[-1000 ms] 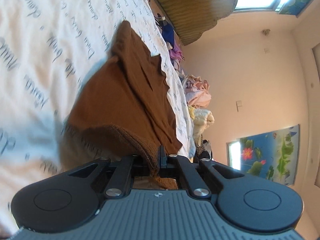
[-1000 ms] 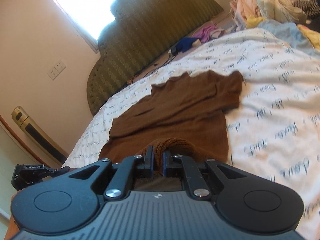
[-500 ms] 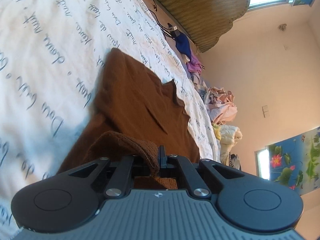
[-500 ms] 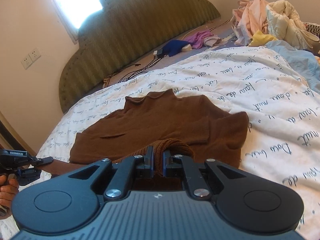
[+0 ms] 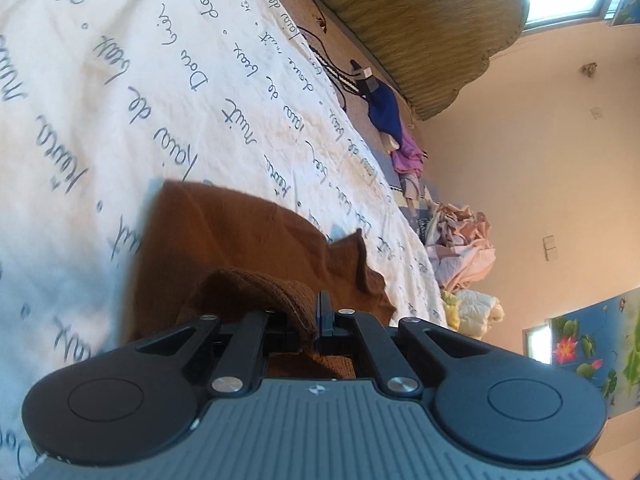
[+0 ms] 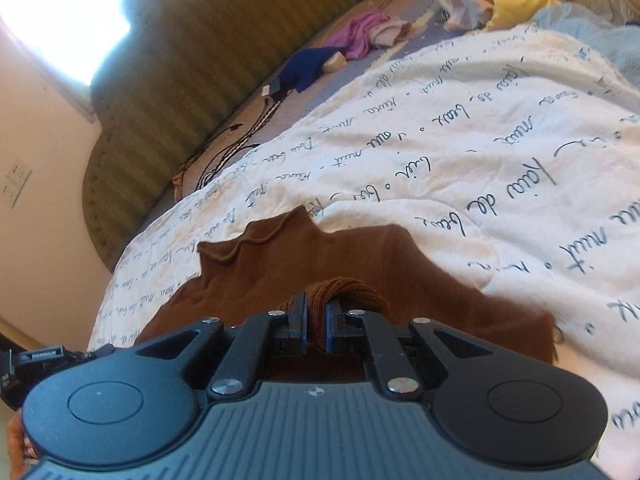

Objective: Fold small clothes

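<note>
A small brown knit sweater (image 5: 224, 236) lies on a white bedspread (image 5: 120, 80) with script lettering. My left gripper (image 5: 310, 316) is shut on the sweater's ribbed hem, which bunches over its fingers. In the right wrist view the sweater (image 6: 360, 256) shows its high collar toward the headboard. My right gripper (image 6: 316, 316) is shut on another part of the ribbed hem. Both hold the hem over the sweater's body, near the collar. The left gripper (image 6: 36, 360) shows at the lower left edge.
A green striped headboard (image 6: 200, 60) runs along the far side. A blue garment (image 6: 308, 68) and a purple one (image 6: 360, 32) lie near it with dark cables (image 6: 240, 140). A pile of pink, yellow and pale clothes (image 5: 460, 240) sits at the bed's far end.
Both grippers have carried the hem forward over the sweater toward the collar. Less of the sweater's body shows ahead of them, and both views have tilted.
</note>
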`<state>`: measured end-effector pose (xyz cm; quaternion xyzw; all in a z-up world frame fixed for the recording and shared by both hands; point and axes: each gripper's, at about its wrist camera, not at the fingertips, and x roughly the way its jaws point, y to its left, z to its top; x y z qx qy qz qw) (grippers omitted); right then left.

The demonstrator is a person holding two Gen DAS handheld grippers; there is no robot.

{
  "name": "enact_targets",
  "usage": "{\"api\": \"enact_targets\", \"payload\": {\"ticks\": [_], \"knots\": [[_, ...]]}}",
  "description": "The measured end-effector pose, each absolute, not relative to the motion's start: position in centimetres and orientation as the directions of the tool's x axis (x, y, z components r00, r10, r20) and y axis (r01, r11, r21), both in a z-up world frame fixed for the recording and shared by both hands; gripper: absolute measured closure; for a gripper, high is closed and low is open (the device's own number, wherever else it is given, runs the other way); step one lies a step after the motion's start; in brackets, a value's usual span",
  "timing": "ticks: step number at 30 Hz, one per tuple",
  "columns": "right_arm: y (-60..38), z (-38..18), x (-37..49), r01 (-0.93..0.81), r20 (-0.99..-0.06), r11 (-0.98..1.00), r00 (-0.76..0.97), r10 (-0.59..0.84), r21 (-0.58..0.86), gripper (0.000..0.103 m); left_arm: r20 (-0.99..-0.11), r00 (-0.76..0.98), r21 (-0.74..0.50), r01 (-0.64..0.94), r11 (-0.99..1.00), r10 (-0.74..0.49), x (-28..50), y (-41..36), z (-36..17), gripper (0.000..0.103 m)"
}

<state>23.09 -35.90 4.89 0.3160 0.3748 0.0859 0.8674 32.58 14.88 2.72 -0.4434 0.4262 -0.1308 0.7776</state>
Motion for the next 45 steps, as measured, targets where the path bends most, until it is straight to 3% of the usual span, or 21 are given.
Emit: {"api": "enact_targets", "payload": {"ticks": [9, 16, 19, 22, 24, 26, 27, 30, 32, 36, 40, 43, 45], "knots": [[-36.2, 3.5, 28.1, 0.135, -0.609, 0.771, 0.702, 0.369, 0.623, 0.095, -0.561, 0.6, -0.794, -0.194, 0.576, -0.571, 37.1, 14.6, 1.7, 0.1], [-36.0, 2.1, 30.9, 0.2, -0.632, 0.775, 0.712, 0.305, 0.599, 0.093, -0.633, 0.573, -0.729, -0.214, 0.651, -0.521, 40.5, 13.2, 0.5, 0.097], [-35.8, 1.5, 31.8, 0.219, -0.645, 0.789, 0.714, 0.272, 0.575, 0.09, -0.653, 0.577, -0.701, -0.215, 0.68, -0.491, 41.9, 12.9, 0.3, 0.075], [-35.4, 1.4, 31.9, 0.221, -0.654, 0.809, 0.717, 0.243, 0.544, 0.089, -0.68, 0.616, -0.6, -0.156, 0.784, -0.398, 42.6, 12.0, 1.7, 0.071], [-35.5, 1.6, 31.8, 0.236, -0.655, 0.817, 0.725, 0.213, 0.526, 0.072, -0.705, 0.626, -0.522, -0.138, 0.842, -0.334, 43.0, 11.5, 2.3, 0.056], [-36.2, 2.1, 31.7, 0.238, -0.631, 0.81, 0.75, 0.197, 0.536, 0.017, -0.709, 0.636, -0.48, -0.117, 0.87, -0.305, 42.7, 11.3, 3.1, 0.055], [-36.9, 2.5, 31.5, 0.229, -0.604, 0.796, 0.771, 0.203, 0.56, 0.013, -0.702, 0.646, -0.474, -0.109, 0.874, -0.3, 42.0, 11.4, 3.7, 0.055], [-38.4, 4.2, 30.5, 0.19, -0.554, 0.798, 0.807, 0.205, 0.572, 0.014, -0.67, 0.662, -0.468, -0.024, 0.883, -0.337, 38.8, 11.5, 5.7, 0.049], [-38.3, 5.0, 29.2, 0.11, -0.547, 0.81, 0.788, 0.282, 0.576, 0.014, -0.664, 0.663, -0.442, 0.026, 0.897, -0.346, 35.8, 11.3, 7.1, 0.042], [-35.9, 5.3, 24.9, -0.045, -0.541, 0.845, 0.75, 0.381, 0.533, 0.014, -0.598, 0.611, -0.549, 0.16, 0.82, -0.52, 29.3, 10.3, 8.0, 0.028], [-33.4, 3.7, 21.7, -0.139, -0.542, 0.822, 0.689, 0.48, 0.552, 0.014, -0.608, 0.546, -0.589, 0.177, 0.788, -0.577, 25.5, 8.6, 5.1, 0.029], [-32.7, 2.2, 20.4, -0.119, -0.627, 0.909, 0.687, 0.366, 0.4, 0.014, -0.667, 0.543, -0.531, 0.134, 0.837, -0.51, 25.0, 8.5, 2.0, 0.035], [-33.3, 1.0, 19.8, -0.059, -0.68, 0.961, 0.694, 0.235, 0.272, 0.014, -0.677, 0.563, -0.499, 0.123, 0.858, -0.474, 25.1, 9.2, 1.0, 0.05]]}}
